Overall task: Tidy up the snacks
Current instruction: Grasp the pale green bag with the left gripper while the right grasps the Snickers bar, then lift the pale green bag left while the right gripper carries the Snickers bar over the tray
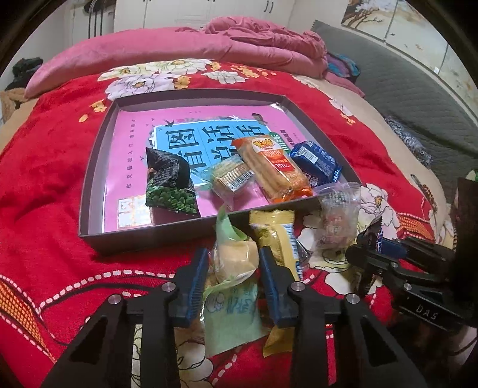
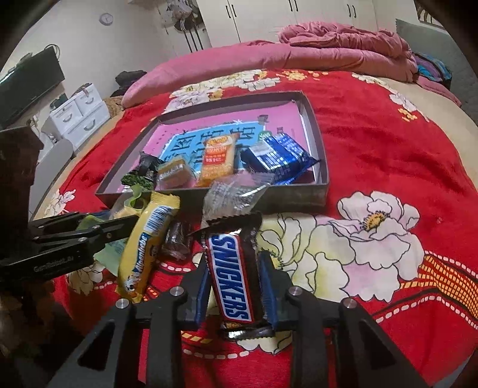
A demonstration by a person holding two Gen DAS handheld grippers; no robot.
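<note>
2 tongs clamped, left tongs [image 1: 233, 268] on green pastry pack [image 1: 231, 286], right tongs [image 2: 233, 283] on Snickers [image 2: 231, 277], 4 snacks in tray [image 1: 92, 179] on bed

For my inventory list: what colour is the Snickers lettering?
White letters on a blue band; the Snickers bar shows best in the right wrist view.

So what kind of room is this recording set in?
Most likely a home bedroom. The snacks and the shallow box lie on a bed with a red floral blanket, a rumpled pink quilt heaped at its far end, and white wardrobe doors behind.
</note>
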